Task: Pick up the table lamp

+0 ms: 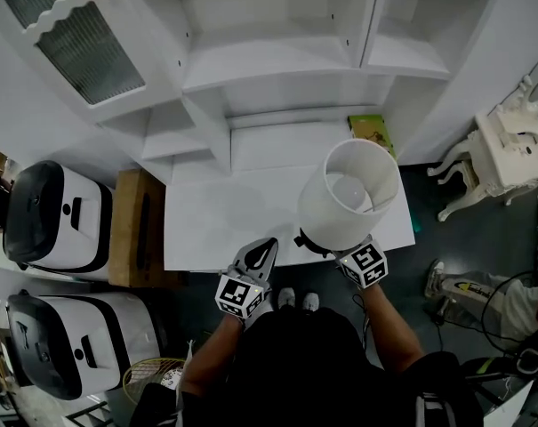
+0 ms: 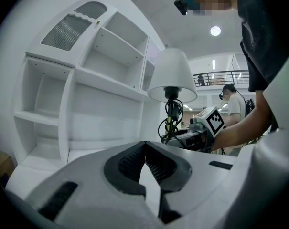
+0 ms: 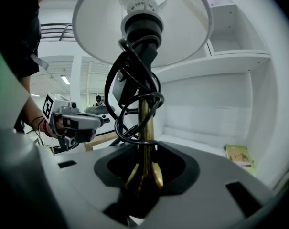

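Pinching the table lamp in the right tongs, pads on either side of the brass stem just above its flared foot. Holding it upright over the front right part of the white table, near the edge; cannot tell whether the foot clears the top. Wound loosely round the stem below the black socket, a black cord. Above that, a white shade, open at the top in the head view.

Holding the left tongs pressed together at the tips, with nothing between them, to the left of the lamp near the table's front edge, apart from the right tongs.

Behind the table, white shelving with 1 glazed door at the upper left. Lying flat at the back right of the table, against the shelving, 1 green booklet. On the floor to the left, beside a wooden stand, 2 white-and-black machines. To the right, 1 white carved chair.
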Demonstrator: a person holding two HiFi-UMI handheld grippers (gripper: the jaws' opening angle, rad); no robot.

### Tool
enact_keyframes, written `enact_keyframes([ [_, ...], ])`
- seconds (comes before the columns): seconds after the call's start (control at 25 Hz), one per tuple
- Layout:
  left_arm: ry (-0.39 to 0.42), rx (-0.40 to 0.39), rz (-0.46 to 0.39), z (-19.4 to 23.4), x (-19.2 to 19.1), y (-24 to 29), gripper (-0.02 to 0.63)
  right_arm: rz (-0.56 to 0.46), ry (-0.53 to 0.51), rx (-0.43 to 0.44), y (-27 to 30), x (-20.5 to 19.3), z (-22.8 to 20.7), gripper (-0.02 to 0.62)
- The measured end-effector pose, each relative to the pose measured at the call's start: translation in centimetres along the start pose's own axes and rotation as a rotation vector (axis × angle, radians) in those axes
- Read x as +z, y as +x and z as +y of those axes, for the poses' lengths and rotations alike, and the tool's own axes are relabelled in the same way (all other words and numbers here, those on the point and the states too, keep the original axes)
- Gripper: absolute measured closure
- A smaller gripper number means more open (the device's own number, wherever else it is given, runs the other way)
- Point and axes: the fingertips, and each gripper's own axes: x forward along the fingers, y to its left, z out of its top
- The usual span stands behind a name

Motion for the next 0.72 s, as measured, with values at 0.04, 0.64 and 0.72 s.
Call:
enact_keyframes([
  [0.04,-0.004,0.001,-0.004,0.1,0.1,0.0,0.589,-0.002,-0.001,0.000,-0.2,0.1,0.1,0.457],
  [0.64,-0.001,-0.003,-0.023,0.9,1.1,1.1,0.588,-0.014,0.015,0.035,-2.3,0.1,2.2,0.457],
  [0.72,-0.003,-0.001,-0.020,0.9,1.1,1.0,0.589,-0.013,0.024,0.048,-2.3,-0.4,2.7,0.459],
])
